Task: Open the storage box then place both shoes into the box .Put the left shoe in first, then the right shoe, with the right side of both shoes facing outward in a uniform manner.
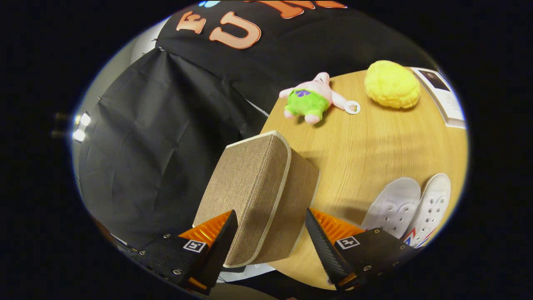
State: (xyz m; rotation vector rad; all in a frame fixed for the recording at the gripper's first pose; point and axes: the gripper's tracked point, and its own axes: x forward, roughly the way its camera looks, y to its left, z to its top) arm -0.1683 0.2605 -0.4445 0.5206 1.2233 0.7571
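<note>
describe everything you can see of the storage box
The storage box is a tan, coarse-woven fabric-looking box with pale cream piping along its rounded edges. It looks closed, with no opening visible. It appears in the view tilted, sitting at the edge of the round wooden table, partly over the dark cloth backdrop. It lies between the gripper fingers, which are spread to either side of its near end; whether either finger touches it cannot be told. The two white shoes lie apart from it.
</note>
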